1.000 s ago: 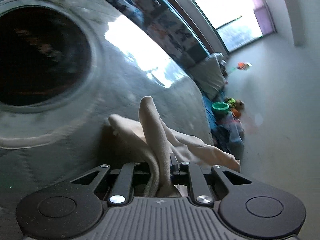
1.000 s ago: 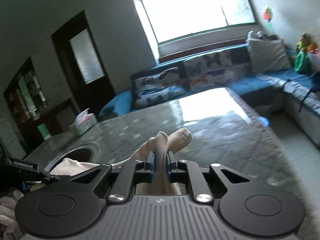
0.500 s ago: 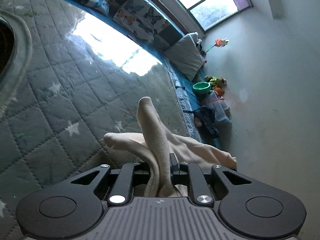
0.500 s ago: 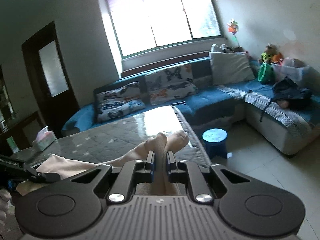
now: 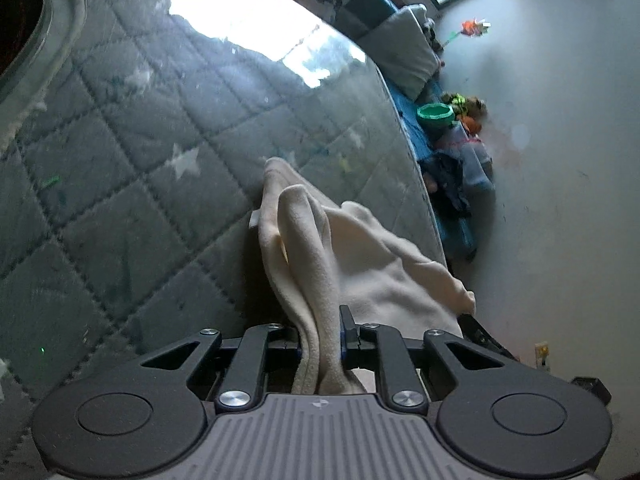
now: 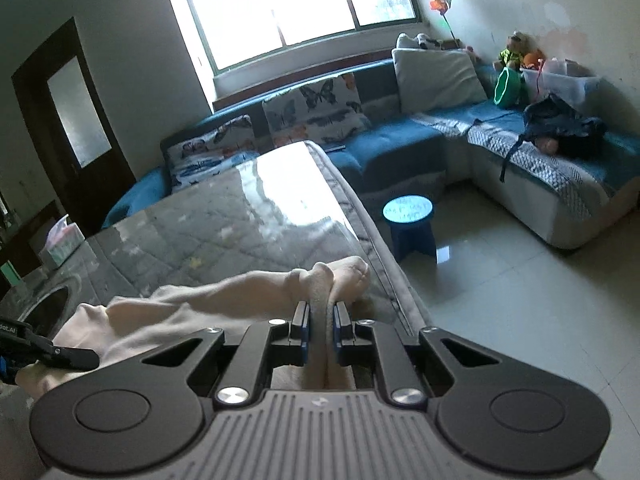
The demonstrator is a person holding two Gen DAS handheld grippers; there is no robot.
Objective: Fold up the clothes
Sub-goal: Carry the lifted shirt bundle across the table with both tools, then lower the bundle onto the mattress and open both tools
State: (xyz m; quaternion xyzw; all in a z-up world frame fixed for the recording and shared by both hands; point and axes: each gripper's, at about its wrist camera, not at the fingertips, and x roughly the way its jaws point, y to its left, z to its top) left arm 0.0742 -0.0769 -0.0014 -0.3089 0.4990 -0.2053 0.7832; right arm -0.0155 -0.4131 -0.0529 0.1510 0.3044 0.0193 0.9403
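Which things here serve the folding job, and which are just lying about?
Job: cream garment, left gripper, right gripper, quilted table.
Lying about: blue stool, green bowl, tissue box, butterfly cushions.

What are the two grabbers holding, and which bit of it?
Both pinch one cream cloth: the left gripper and the right gripper each clamp a bunched fold at an end.

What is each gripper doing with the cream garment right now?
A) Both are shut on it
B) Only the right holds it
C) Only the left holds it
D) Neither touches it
A: the cream garment is pinched in the left gripper and in the right gripper.
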